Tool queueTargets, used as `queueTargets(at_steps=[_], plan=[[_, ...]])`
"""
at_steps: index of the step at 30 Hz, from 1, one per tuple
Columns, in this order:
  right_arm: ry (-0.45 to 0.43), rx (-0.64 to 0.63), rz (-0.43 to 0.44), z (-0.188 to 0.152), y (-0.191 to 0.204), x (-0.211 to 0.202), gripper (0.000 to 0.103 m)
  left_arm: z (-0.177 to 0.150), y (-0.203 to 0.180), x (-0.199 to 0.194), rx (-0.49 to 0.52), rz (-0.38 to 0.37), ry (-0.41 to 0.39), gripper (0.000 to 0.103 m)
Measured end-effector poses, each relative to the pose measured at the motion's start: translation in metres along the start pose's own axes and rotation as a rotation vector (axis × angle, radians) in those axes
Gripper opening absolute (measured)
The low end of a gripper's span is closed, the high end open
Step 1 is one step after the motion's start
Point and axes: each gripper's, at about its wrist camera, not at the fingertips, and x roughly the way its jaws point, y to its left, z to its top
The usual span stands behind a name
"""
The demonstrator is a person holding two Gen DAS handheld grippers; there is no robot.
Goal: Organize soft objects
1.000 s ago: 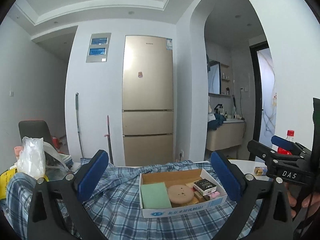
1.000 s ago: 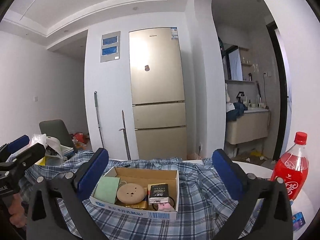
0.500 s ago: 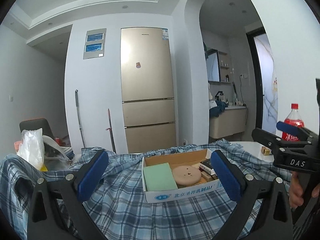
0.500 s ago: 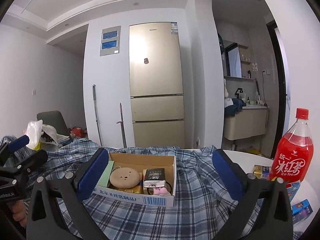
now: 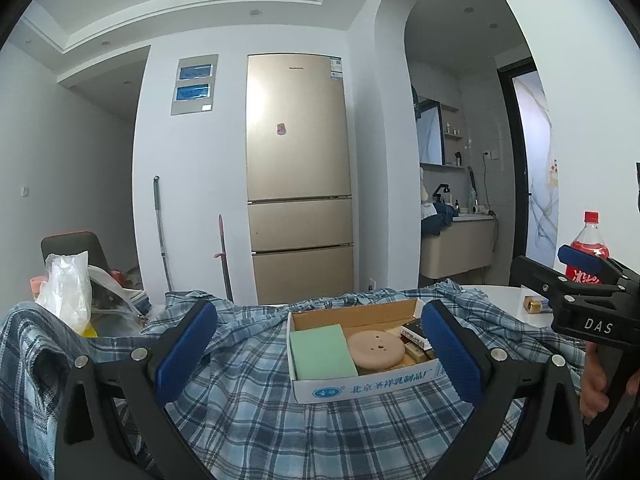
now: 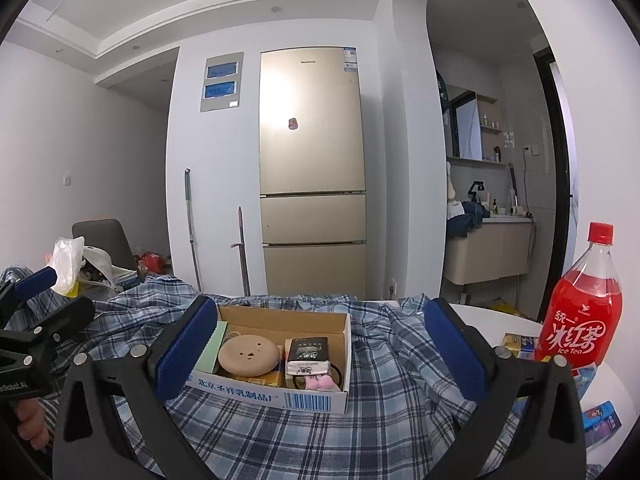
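Left wrist view: the left gripper [image 5: 320,350] has its blue-padded jaws spread wide, holding nothing. Between and just beyond them a cardboard box [image 5: 362,382] sits on a blue plaid shirt [image 5: 248,408] spread over the table. In the box lie a green sponge [image 5: 322,352] at the left, a round beige cushion-like pad [image 5: 375,350] beside it, touching or nearly so, and a black packet [image 5: 414,330] partly hidden behind the right finger. The box lies nearer the right jaw than the left. At the right edge the right gripper [image 5: 576,276] is seen from the side, a hand [image 5: 596,384] on its grip; its opening cannot be judged from this view. A red iced tea bottle [image 5: 590,252] stands behind it. A crumpled plastic bag [image 5: 68,292] sits at the far left, and a gold fridge [image 5: 298,176] stands against the back wall.

Right wrist view: the right gripper [image 6: 322,350] is likewise released, jaws wide apart and empty. The cardboard box [image 6: 280,390] lies between them, its left end touching or just behind the left pad. Inside it are the green sponge [image 6: 210,348], the round pad [image 6: 249,354], the black packet [image 6: 308,356] and a small pink plush [image 6: 319,382] at the front right corner. The plaid shirt [image 6: 400,364] lies under the box. The iced tea bottle [image 6: 582,312] stands upright on the white table [image 6: 496,318] to the right. The left gripper [image 6: 36,304] shows at the left edge.
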Motion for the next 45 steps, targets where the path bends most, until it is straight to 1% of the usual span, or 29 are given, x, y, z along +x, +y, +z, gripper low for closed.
queueTargets(at_steps=[6,12,16,20,25,27,32,45], plan=[[-0.018,-0.017,0.0,0.0,0.004,-0.003,0.103,0.001,0.006,-0.007,-0.024,-0.001,-0.031,0.103],[-0.016,-0.02,0.001,-0.001,0.005,-0.002,0.103,0.002,0.014,-0.003,-0.065,-0.013,-0.01,0.103],[-0.015,-0.021,-0.003,-0.001,0.005,-0.002,0.103,0.001,0.017,-0.005,-0.085,-0.012,-0.02,0.103],[-0.017,-0.019,-0.004,-0.001,0.005,-0.002,0.103,0.001,0.017,-0.006,-0.08,-0.013,-0.024,0.103],[-0.024,-0.023,-0.007,-0.002,0.006,-0.002,0.103,0.001,0.011,-0.012,-0.042,0.002,-0.052,0.103],[-0.024,-0.024,-0.008,-0.002,0.007,-0.003,0.103,0.001,0.01,-0.011,-0.034,-0.001,-0.051,0.103],[-0.029,-0.023,-0.007,-0.002,0.007,-0.003,0.103,0.001,0.012,-0.008,-0.042,0.002,-0.039,0.103],[-0.029,-0.024,-0.007,-0.002,0.008,-0.003,0.103,0.0,0.013,-0.01,-0.039,0.007,-0.05,0.103]])
